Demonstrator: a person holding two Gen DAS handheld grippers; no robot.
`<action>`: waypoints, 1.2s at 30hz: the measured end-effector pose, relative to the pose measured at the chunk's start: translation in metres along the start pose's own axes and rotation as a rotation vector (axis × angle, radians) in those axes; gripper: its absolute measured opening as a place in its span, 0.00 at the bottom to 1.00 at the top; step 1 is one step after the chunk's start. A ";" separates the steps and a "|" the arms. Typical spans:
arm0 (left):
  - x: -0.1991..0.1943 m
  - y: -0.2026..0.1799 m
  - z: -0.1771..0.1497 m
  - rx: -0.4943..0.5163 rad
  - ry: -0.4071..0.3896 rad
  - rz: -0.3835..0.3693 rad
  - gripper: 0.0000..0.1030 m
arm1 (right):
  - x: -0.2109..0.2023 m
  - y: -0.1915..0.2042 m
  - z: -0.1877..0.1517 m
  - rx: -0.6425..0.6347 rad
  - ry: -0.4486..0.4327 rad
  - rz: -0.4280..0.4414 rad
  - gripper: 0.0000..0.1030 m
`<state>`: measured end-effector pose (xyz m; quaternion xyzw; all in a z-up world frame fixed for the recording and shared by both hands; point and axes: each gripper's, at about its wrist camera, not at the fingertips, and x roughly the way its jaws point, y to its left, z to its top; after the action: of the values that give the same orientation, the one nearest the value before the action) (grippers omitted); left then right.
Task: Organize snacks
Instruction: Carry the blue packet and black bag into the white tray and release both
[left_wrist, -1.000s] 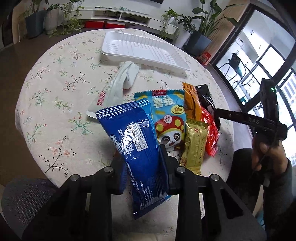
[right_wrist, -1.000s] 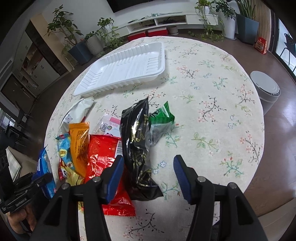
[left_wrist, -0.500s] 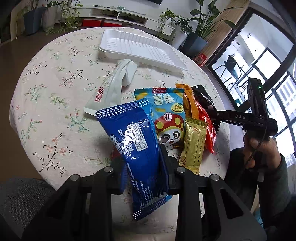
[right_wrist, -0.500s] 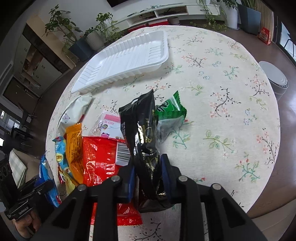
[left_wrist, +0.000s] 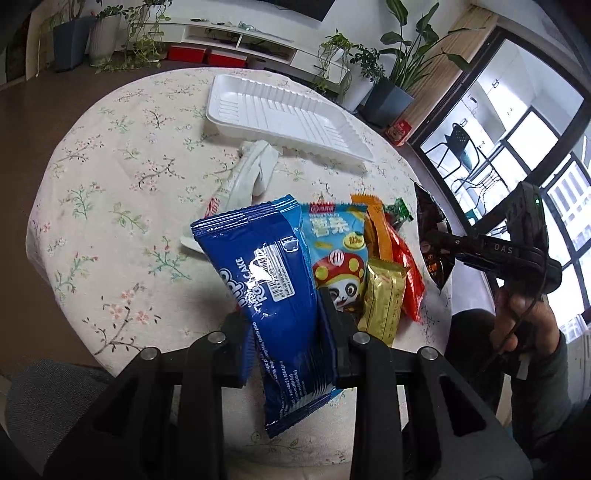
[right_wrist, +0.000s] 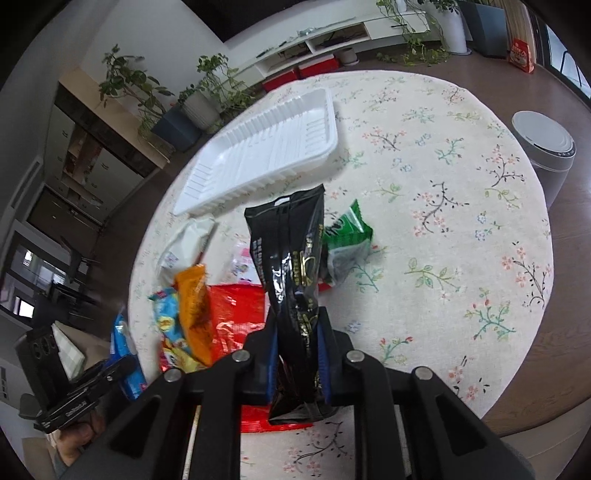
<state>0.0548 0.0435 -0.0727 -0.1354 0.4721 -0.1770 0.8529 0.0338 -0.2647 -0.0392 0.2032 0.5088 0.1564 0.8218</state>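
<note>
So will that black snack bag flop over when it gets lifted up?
Probably only a little. The black snack bag stands almost straight up above the right gripper, whose jaws have just closed on it, so it looks fairly stiff. Its wrinkled, shiny foil suggests it is light and perhaps slippery, so it might slide.

Round table under a cream floral tablecloth (right_wrist: 443, 177): empty white ribbed plastic tray (right_wrist: 266, 147) at the far side, white pouch (left_wrist: 251, 177) just before it, then a cluster of packets — light-blue panda bag (left_wrist: 336, 251), orange (right_wrist: 192, 299), gold (left_wrist: 382, 302), red (right_wrist: 236, 310), green (right_wrist: 347, 236).
</note>
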 end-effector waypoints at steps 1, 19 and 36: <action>-0.002 0.002 0.004 -0.007 -0.004 -0.010 0.26 | -0.002 0.000 0.001 0.010 -0.002 0.022 0.19; 0.001 0.018 0.145 0.013 -0.006 -0.158 0.26 | -0.013 -0.029 0.069 0.149 -0.052 0.195 0.19; 0.135 0.049 0.294 -0.072 0.125 -0.222 0.26 | 0.104 0.004 0.211 0.169 0.091 0.292 0.19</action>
<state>0.3799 0.0483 -0.0420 -0.2060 0.5124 -0.2614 0.7916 0.2680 -0.2502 -0.0330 0.3361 0.5218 0.2400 0.7464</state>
